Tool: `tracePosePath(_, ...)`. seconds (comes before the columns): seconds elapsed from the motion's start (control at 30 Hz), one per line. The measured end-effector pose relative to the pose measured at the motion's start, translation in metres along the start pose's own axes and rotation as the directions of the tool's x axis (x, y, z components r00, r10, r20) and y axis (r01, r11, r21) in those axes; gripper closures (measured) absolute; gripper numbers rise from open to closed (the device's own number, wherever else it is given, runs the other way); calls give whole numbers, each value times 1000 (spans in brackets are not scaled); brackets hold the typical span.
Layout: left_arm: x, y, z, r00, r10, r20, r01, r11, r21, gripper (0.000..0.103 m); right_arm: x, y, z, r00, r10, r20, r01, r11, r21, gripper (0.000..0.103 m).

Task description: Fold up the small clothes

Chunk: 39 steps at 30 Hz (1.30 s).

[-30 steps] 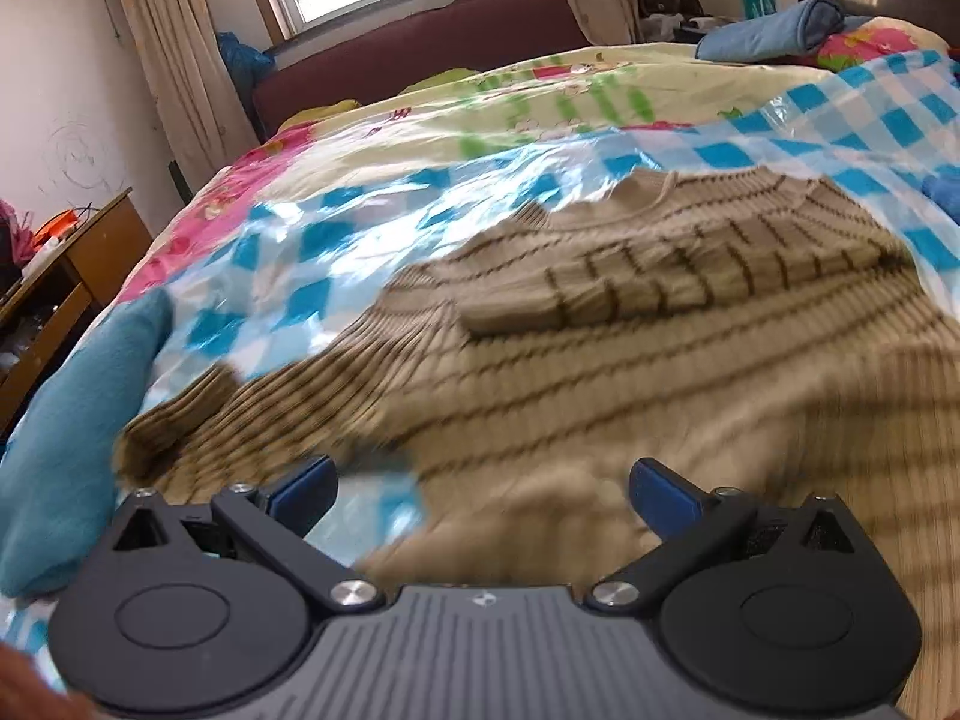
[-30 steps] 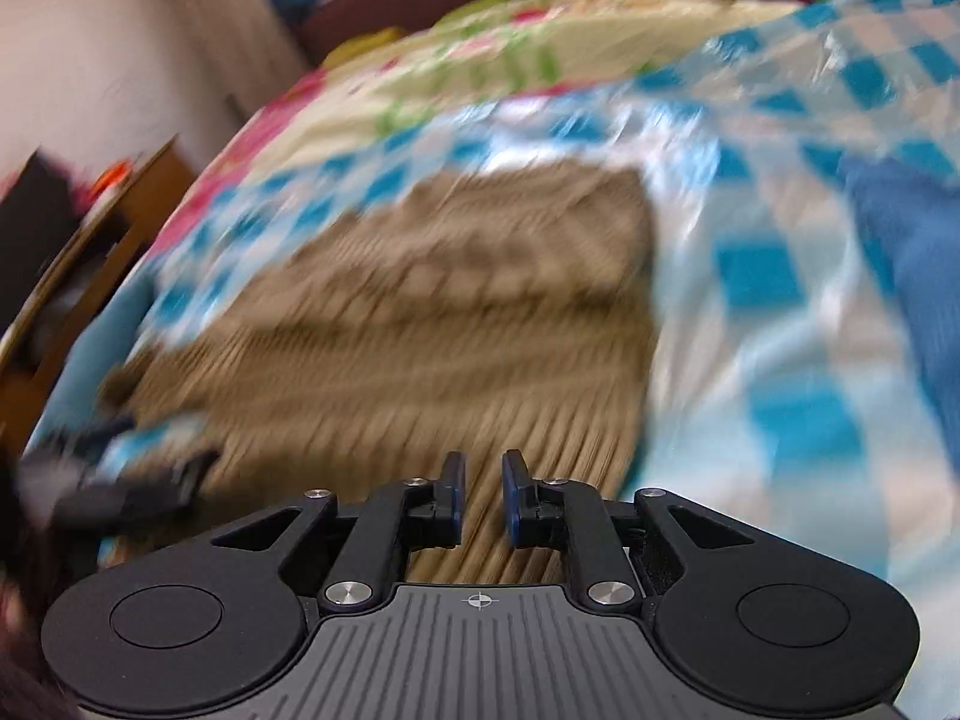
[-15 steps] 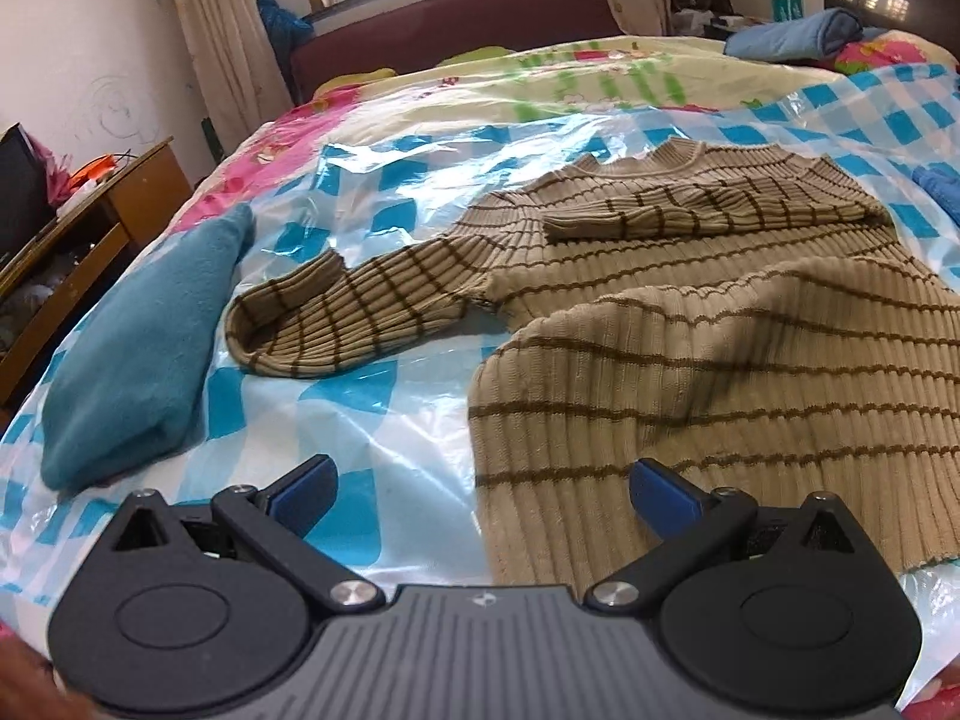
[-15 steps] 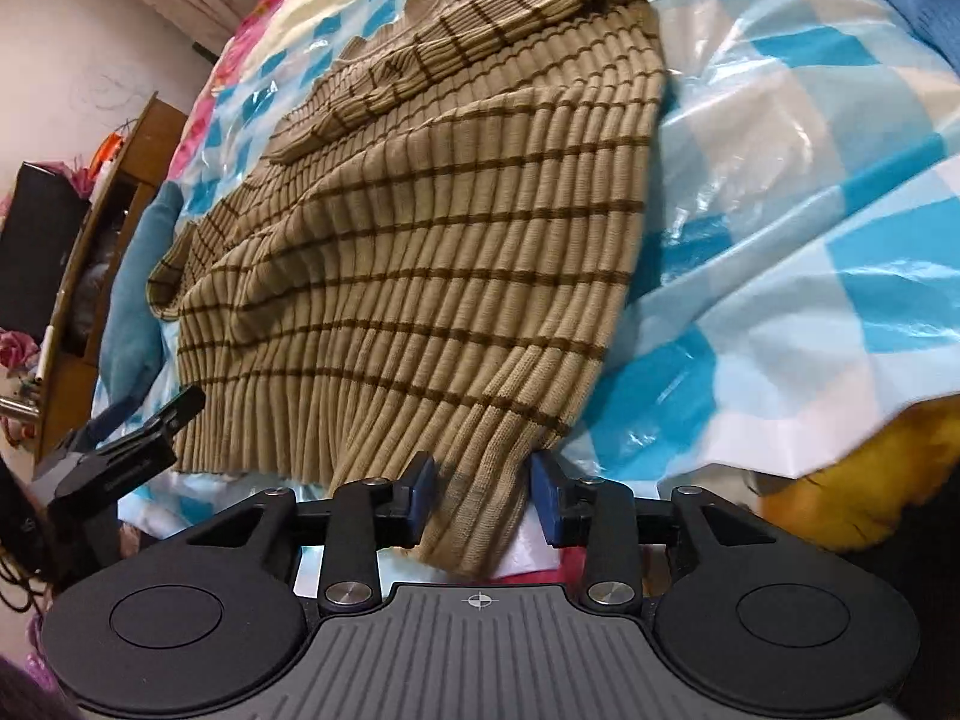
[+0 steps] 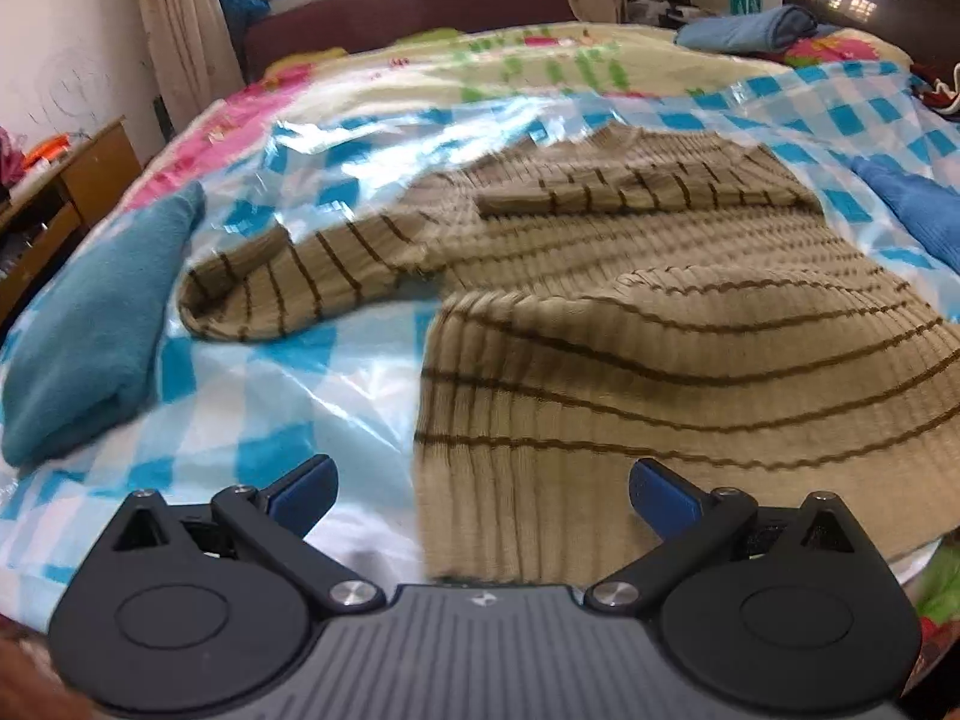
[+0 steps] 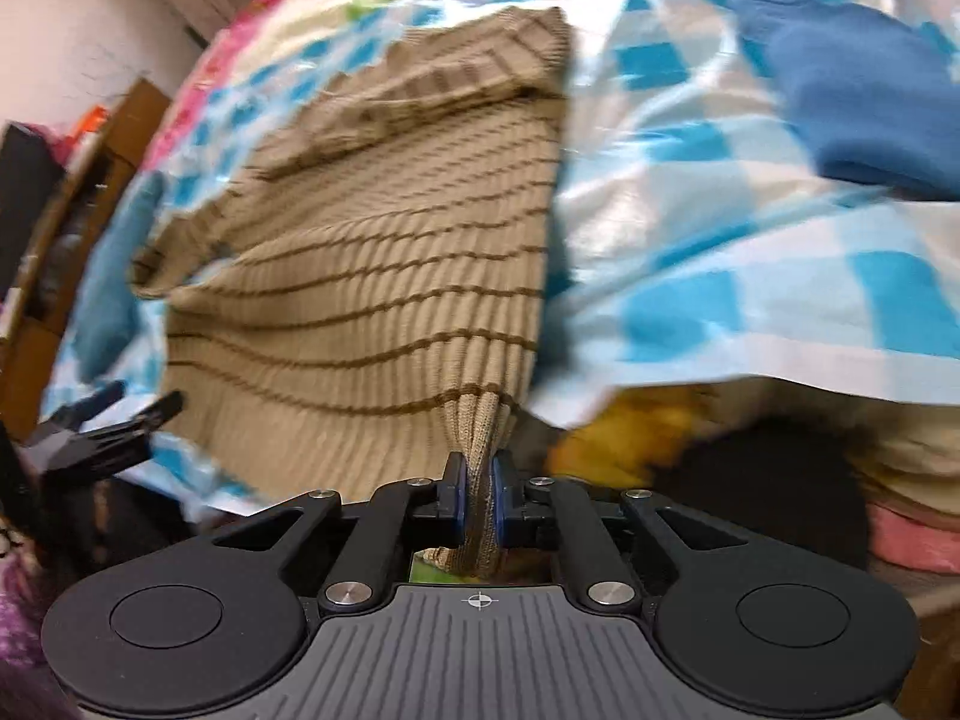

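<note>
Early stage: one sleeve of sweater folded across chest, other splayed. Right gripper pinching hem corner; left gripper spread wide, empty. Body fold pending.

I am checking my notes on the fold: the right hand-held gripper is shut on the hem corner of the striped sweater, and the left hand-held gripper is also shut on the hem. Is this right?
Not quite. The right hand-held gripper is shut on the striped sweater hem corner, but the left wrist view shows the left hand-held gripper open, holding nothing.
</note>
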State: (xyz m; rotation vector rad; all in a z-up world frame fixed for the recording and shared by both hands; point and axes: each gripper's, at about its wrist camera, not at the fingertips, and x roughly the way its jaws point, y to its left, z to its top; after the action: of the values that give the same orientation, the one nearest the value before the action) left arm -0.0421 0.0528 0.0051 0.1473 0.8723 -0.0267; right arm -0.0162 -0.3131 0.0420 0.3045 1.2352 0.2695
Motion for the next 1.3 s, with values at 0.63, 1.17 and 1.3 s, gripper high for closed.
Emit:
tracePosePath(0.63,-18,29,-12,1000,-2,-25,1,998,-60,0,54,148,25,967,251,44,-218,904,-369,88)
tracePosePath(1.17,-18,78,-3,991,103,81,-89,983,-162,0,158,227,-24,807,407,-429,-564,748,-351,88)
tracePosePath(1.3,1,80,8,994,67,92,-45,974,-222,0,121,212,-4,834,432,-343,-541,764,-351,88)
